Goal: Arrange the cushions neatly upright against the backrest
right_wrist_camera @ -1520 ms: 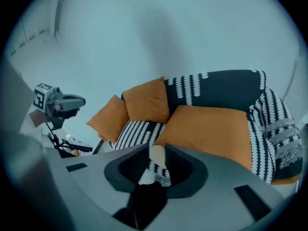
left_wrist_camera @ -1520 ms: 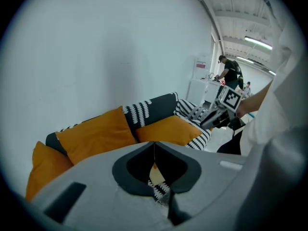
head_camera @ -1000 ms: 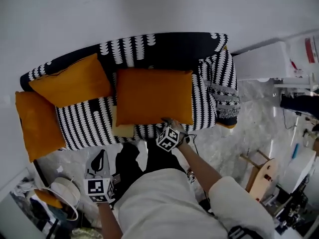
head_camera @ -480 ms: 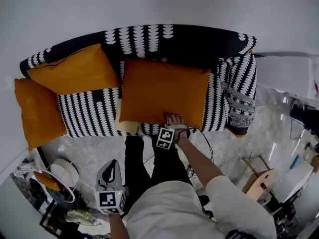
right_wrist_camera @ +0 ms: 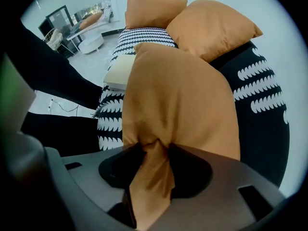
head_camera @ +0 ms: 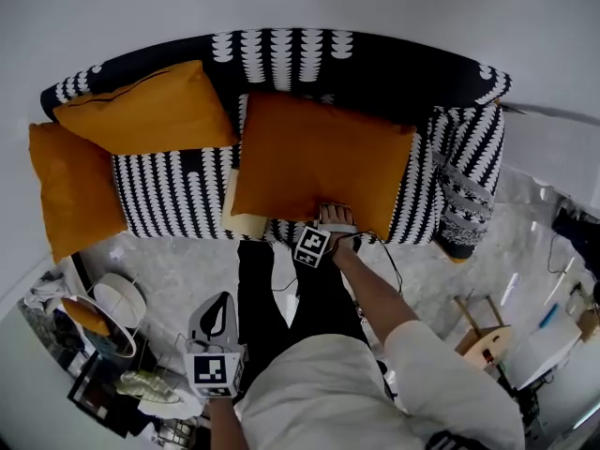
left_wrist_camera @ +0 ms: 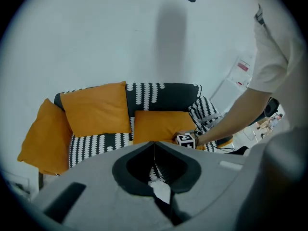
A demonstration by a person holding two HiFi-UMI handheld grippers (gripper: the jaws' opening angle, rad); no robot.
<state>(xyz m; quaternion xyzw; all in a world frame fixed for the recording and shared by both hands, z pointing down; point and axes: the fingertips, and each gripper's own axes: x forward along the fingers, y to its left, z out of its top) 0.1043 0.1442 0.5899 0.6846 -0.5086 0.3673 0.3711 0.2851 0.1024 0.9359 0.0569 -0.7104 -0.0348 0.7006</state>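
The job looked about a third done. The right tongs (head_camera: 329, 214) were clamped on a bunched fold at the near edge of the large cushion (head_camera: 319, 162), their jaws having just been closing on that fabric. From there the cushion sloped away across the seat, its far edge reaching toward the backrest (head_camera: 375, 64) (not yet upright, by my reading).

Off to the left of those tongs, a second cushion (head_camera: 145, 111) seemed to stand against the backrest already. A third cushion (head_camera: 70, 190) leaned farther left at the sofa's end, probably still to be squared up.

The left tongs (head_camera: 212, 309) were closed on nothing, held low over the floor (head_camera: 169, 270), well short of the sofa.

Just left of the right tongs a pale flat thing (head_camera: 242, 216) poked from under the large cushion; whether it was a cushion or a pad I could not tell. How much of it the cushion covered was hidden, as was the cushion's underside.
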